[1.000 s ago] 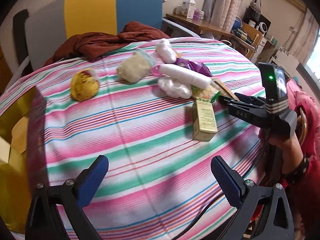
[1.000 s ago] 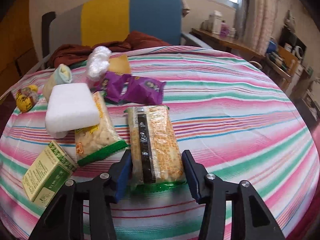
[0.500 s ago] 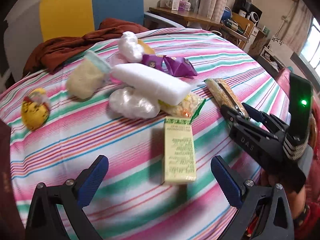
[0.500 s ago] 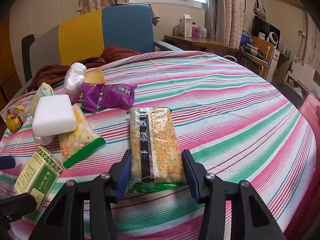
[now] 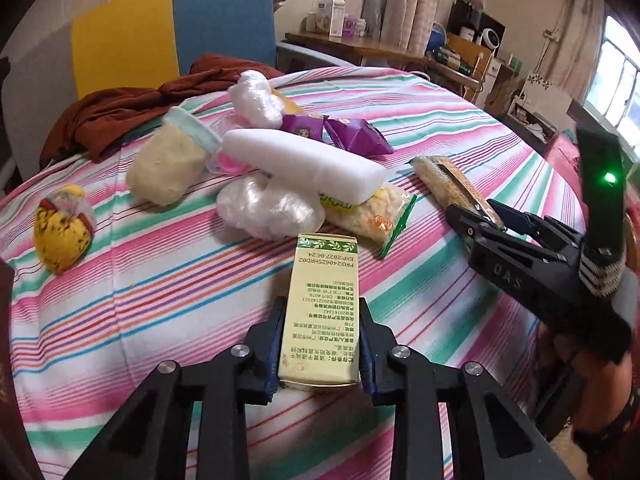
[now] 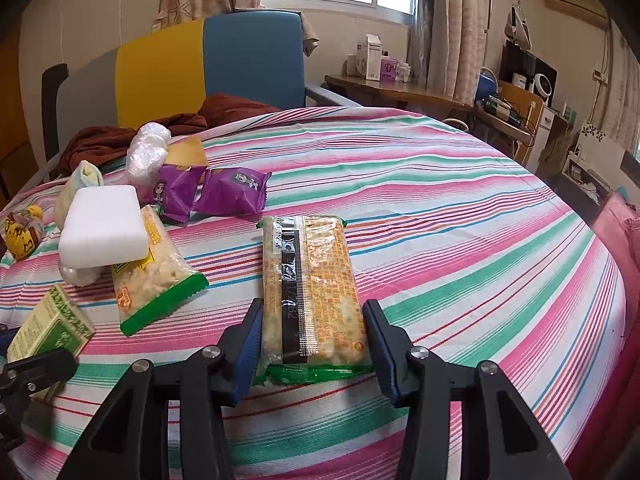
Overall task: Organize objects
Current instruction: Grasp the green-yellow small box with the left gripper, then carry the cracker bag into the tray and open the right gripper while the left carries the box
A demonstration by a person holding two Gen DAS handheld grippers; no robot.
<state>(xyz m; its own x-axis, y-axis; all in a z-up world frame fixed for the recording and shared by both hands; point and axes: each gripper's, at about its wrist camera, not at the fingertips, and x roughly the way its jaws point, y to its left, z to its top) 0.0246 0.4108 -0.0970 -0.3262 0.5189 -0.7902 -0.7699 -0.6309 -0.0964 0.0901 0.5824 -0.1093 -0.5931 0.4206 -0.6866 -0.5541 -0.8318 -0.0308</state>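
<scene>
Blue pads of the left gripper [image 5: 320, 344] have just closed and now clamp the near end of a green-and-cream carton [image 5: 322, 304] lying on the striped tablecloth [image 5: 160, 300]. Beside it, the right gripper [image 6: 312, 340] pinches a cracker packet [image 6: 310, 288] by its long sides. Beyond them sit a white foam block [image 5: 304, 164], purple snack packets [image 6: 212, 194] and a yellow pouch [image 5: 62, 232].
</scene>
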